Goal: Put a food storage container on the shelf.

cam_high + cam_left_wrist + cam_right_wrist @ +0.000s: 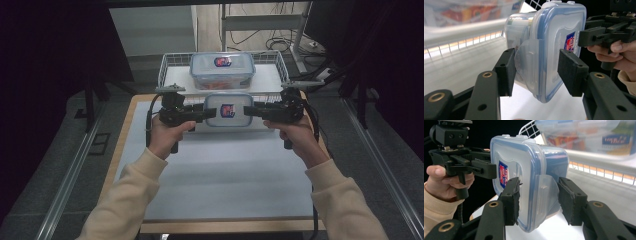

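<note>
Clear plastic with a blue-edged lid: this is the small container [228, 110] that both grippers hold between them, lifted above the pale mat [220, 175] that covers the table. The person's two hands come in from the near edge, with cream sleeves [131, 200]. The left gripper [209, 113] is clamped on the left end of the container; in the left gripper view one pad presses on the side latch flap [527, 60] and the other pad [571, 72] is against the lid side. The right gripper [249, 111] is clamped on the opposite end in the same way, with its jaws around the other latch flap [544, 192] in the right gripper view. The container is turned so that its lid, with a red and blue sticker [227, 110], faces up to the high camera. Behind it stands a white wire basket [172, 65], and in this basket rests a bigger container [222, 70] with orange contents. Farther away are cables [270, 40] on the floor.
</note>
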Demonstrator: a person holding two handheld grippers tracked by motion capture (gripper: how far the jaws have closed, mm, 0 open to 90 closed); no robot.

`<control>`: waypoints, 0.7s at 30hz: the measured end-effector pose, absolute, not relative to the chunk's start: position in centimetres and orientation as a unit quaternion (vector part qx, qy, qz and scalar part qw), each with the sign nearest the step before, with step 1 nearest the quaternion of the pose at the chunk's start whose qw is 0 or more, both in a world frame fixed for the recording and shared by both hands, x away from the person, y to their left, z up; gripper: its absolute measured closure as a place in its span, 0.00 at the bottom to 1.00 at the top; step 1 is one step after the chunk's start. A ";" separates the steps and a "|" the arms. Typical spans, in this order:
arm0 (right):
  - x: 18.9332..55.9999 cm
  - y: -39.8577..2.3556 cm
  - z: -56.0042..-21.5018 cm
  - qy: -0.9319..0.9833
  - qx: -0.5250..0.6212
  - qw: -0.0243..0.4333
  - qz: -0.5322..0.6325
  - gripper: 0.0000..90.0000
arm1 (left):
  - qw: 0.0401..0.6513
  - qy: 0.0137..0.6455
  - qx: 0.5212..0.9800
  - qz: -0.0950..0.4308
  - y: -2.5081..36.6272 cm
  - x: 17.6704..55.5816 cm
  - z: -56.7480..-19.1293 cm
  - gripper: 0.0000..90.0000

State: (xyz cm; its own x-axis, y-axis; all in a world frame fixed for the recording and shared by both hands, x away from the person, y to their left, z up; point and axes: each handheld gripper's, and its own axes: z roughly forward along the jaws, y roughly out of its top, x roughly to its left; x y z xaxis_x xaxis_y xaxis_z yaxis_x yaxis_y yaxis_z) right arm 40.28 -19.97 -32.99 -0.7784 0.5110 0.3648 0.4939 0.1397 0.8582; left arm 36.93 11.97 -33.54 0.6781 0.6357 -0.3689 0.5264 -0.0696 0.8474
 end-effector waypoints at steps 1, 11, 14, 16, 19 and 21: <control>40.4 -20.0 -32.7 0.755 0.332 0.009 0.566 0.59 | 0.553 0.397 0.731 0.051 12.0 37.0 -33.3 0.55; 42.4 -19.4 -29.5 0.756 0.325 0.018 0.567 0.59 | 0.559 0.393 0.728 0.061 12.5 39.1 -30.0 0.55; 43.3 -19.1 -28.2 0.759 0.321 0.024 0.566 0.59 | 0.561 0.393 0.726 0.063 12.7 40.2 -28.7 0.55; 44.1 -19.0 -27.5 0.757 0.319 0.025 0.570 0.59 | 0.559 0.389 0.729 0.069 12.9 40.7 -28.0 0.55; 45.2 -18.7 -26.4 0.757 0.315 0.028 0.572 0.59 | 0.561 0.388 0.728 0.070 13.1 41.8 -27.0 0.55; 45.9 -18.6 -25.8 0.756 0.317 0.027 0.572 0.59 | 0.561 0.387 0.728 0.072 13.3 42.6 -26.4 0.55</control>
